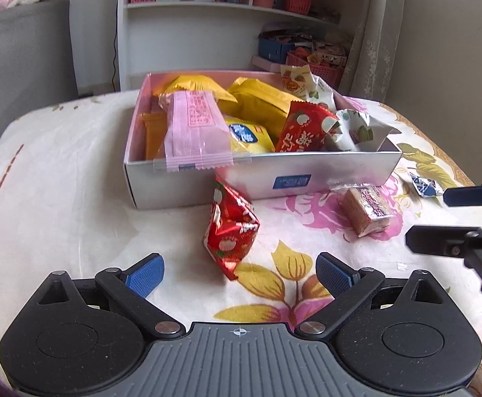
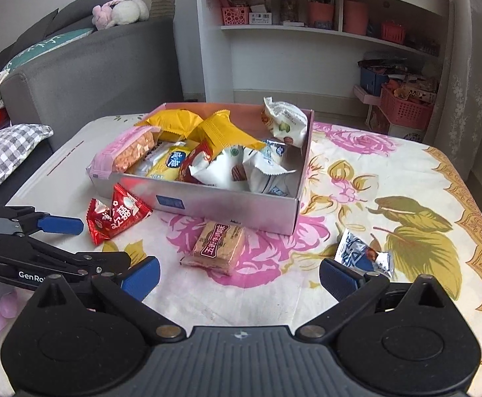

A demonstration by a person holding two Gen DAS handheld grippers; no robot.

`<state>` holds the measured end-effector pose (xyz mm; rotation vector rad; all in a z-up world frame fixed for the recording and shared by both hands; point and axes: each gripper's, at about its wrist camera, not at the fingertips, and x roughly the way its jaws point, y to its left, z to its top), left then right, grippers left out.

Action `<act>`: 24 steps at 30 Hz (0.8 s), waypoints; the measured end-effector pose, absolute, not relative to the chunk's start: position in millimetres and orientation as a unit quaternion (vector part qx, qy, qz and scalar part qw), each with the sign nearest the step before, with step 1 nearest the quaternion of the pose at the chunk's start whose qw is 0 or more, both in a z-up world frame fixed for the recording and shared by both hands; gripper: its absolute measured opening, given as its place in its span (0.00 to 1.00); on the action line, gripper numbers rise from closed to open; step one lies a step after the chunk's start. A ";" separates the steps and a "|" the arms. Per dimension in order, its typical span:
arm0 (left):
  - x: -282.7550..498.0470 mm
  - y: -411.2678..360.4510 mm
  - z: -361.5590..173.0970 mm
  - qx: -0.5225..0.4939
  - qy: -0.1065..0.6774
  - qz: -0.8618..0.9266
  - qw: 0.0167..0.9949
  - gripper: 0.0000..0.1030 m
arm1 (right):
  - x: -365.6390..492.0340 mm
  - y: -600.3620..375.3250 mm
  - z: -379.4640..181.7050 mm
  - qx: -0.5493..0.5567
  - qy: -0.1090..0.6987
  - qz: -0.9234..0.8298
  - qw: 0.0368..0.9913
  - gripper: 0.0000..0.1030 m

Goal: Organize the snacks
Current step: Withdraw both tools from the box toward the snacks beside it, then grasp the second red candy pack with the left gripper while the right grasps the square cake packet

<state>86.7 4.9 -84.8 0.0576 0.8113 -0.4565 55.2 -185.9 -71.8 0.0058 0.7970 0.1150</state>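
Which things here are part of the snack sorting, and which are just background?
Job: box; red packet; wafer pack; blue-silver candy; snacks already in the box, e.g. pink pack; left gripper; right gripper, both open.

Background: shelf; sofa; plush toy; checked cushion; pink baskets.

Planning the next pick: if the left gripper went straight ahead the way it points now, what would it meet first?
Most likely the red packet on the cloth, centred ahead of the open left gripper. The box stands behind it. Depth is hard to judge through the fisheye.
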 end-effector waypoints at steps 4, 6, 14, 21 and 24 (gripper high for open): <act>90.7 0.0 -86.5 0.041 0.383 -0.221 0.896 0.96 | 65.2 -181.9 -86.8 0.002 0.412 0.049 0.910 0.94; 92.2 -2.9 -87.3 0.046 0.380 -0.220 0.897 0.96 | 70.0 -179.5 -94.1 -0.004 0.426 0.042 0.904 0.94; 101.4 -8.4 -89.0 0.057 0.371 -0.205 0.904 0.95 | 83.9 -174.6 -101.5 -0.016 0.423 0.039 0.905 0.94; 108.9 -4.1 -88.5 0.045 0.370 -0.193 0.907 0.93 | 94.2 -171.6 -101.4 -0.019 0.422 0.041 0.905 0.94; 109.9 -4.2 -87.0 0.043 0.371 -0.189 0.908 0.89 | 95.6 -169.3 -101.0 -0.024 0.421 0.045 0.906 0.92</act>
